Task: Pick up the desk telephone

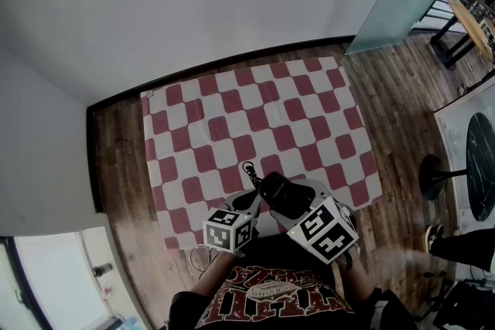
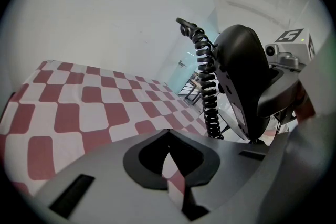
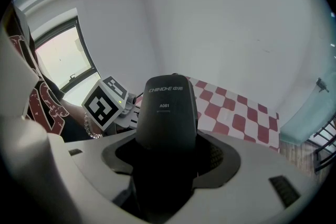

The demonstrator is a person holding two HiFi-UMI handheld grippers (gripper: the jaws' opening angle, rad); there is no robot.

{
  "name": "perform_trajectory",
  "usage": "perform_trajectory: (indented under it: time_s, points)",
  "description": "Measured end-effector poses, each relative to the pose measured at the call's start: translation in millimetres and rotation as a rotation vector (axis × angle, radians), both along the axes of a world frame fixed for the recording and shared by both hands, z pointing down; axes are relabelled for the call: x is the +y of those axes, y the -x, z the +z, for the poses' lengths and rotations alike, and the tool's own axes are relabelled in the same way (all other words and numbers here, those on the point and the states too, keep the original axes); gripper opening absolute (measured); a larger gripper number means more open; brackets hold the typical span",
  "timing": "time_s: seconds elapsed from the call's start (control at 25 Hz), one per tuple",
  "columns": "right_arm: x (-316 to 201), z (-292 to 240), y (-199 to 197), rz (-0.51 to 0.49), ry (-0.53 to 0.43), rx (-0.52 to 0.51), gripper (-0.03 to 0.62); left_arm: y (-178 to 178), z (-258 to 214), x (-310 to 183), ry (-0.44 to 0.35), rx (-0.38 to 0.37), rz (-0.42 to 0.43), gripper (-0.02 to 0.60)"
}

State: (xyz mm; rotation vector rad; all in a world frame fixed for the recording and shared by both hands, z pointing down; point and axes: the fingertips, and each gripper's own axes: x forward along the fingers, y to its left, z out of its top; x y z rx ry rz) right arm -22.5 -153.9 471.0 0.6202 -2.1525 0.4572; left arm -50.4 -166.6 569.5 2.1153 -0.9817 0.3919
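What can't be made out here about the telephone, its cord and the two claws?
- Telephone: in the right gripper view its lower part is sunk between the jaws of the right claw, which are closed on it.
- Cord: in the left gripper view its lower end passes behind the body of the left claw.
- Head view: where the right claw's jaws meet the telephone is hidden under the telephone itself.
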Motion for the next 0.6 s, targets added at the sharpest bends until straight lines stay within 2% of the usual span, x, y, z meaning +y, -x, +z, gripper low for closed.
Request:
perform_trajectory:
  time_s: [0.6]
  points:
    - [2.5, -2.8, 0.3, -0.005, 0.001, 0.003, 0.287, -0.9, -0.5, 2.0, 0.0, 0.0, 0.004, 0.008]
